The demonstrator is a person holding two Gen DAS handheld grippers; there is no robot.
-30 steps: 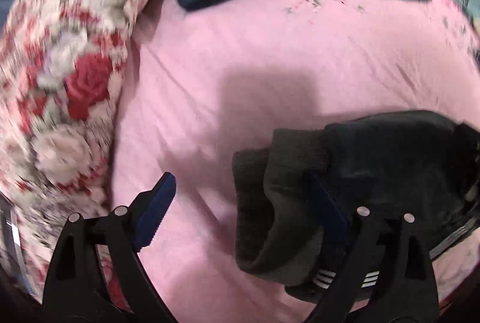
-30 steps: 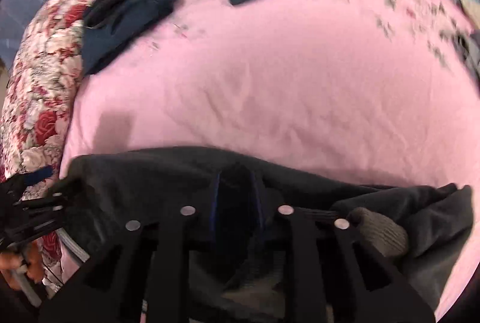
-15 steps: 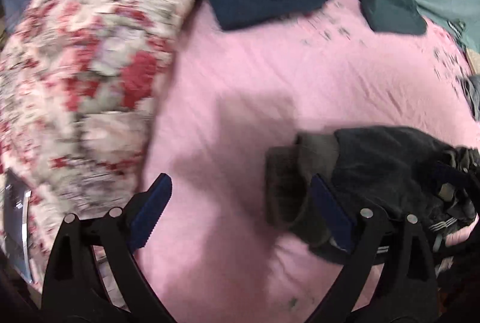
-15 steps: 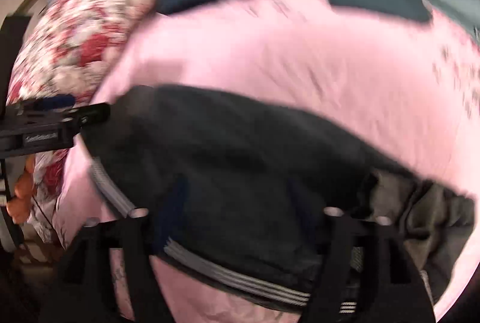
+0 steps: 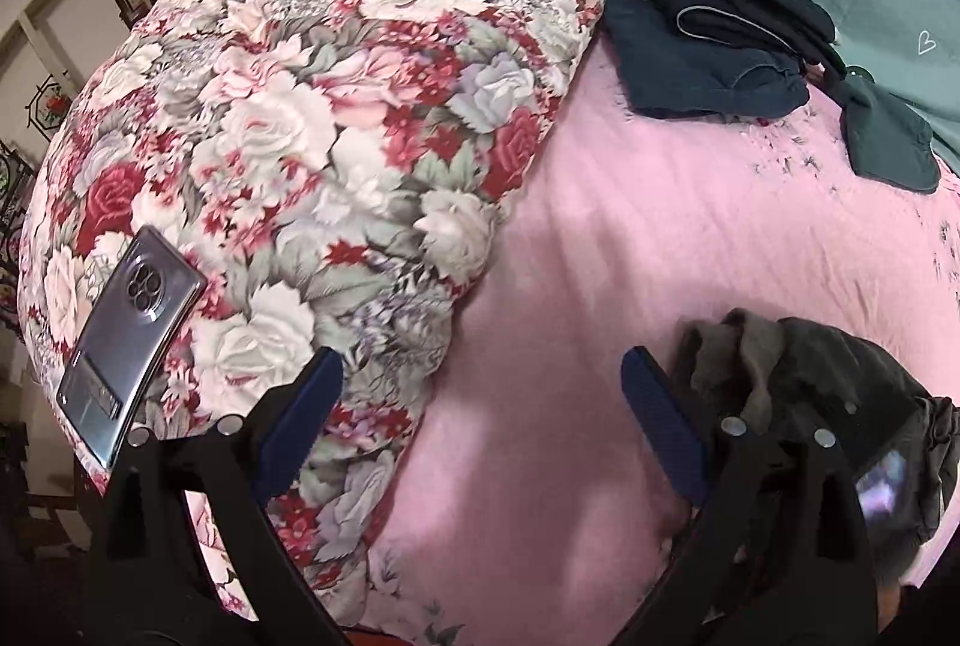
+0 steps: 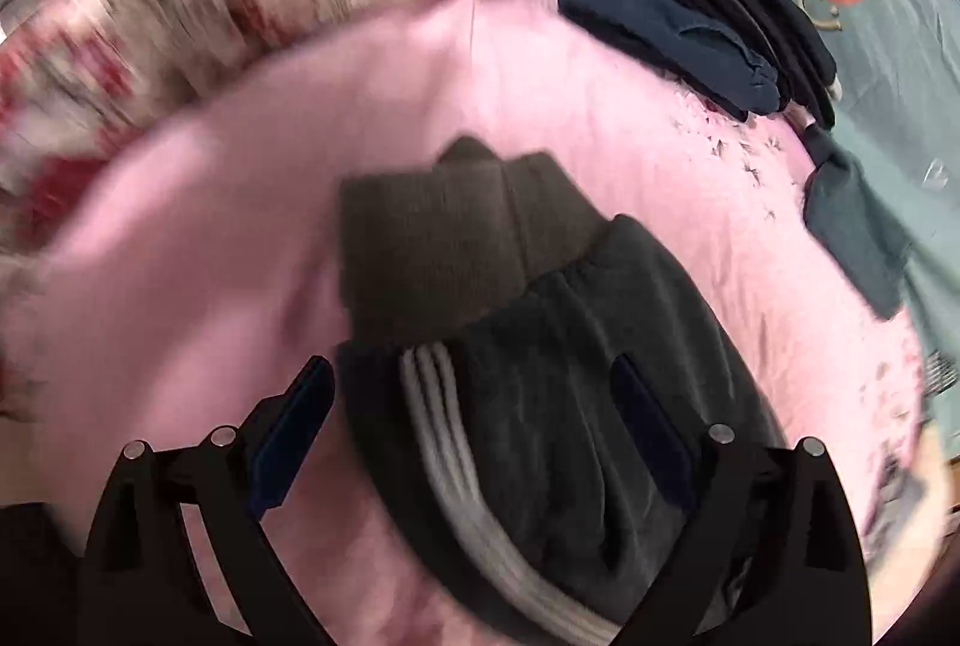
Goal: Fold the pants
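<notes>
Lying bunched: dark pants [image 6: 540, 376] (white-striped)

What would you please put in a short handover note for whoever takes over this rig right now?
Left gripper: open, empty, above the pink bedsheet beside the floral quilt.
Right gripper: jaws opening, pads clear of the dark grey striped pants that lie between them.
Pants: bundled into a compact fold on the sheet, ribbed cuffs on top.
Done: the fold looks nearly complete.
Left: tidy it, perhaps move it to the stack of folded dark clothes at the far edge.
</notes>
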